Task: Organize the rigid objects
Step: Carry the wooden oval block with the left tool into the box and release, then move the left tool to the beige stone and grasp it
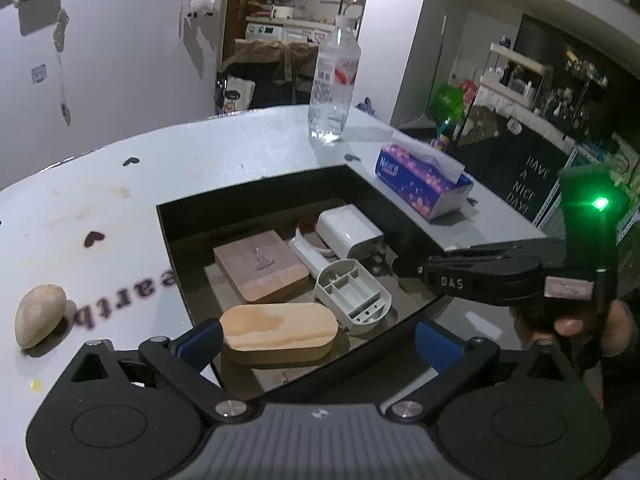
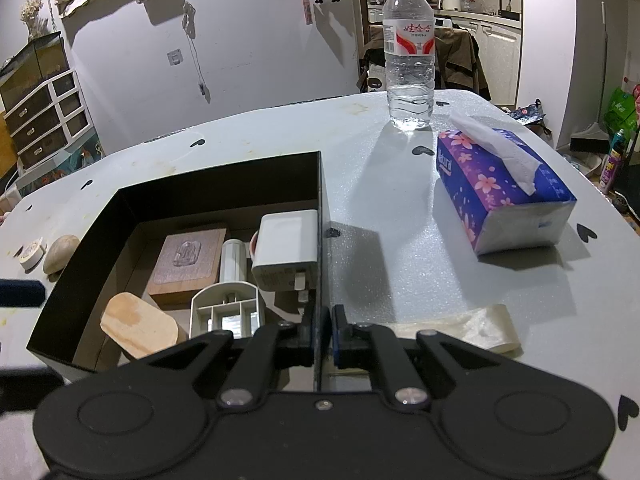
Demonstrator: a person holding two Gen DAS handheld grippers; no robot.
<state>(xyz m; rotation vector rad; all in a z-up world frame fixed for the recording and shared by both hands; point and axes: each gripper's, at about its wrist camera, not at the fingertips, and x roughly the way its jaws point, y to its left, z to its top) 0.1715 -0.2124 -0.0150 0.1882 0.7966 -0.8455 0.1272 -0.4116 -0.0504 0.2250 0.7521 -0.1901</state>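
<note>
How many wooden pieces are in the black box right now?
2. The oval wooden block lies at the box's near edge, between the open left gripper's jaws. The square wooden block with a clear hook lies just behind it. More may hide beneath the other items.

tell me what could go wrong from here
The right claw is shut on the black box's thin side wall; pulling may bend the wall or tip the box. The open left claw sits over the oval wood block, which leans at the box's near edge and might slide out.
</note>
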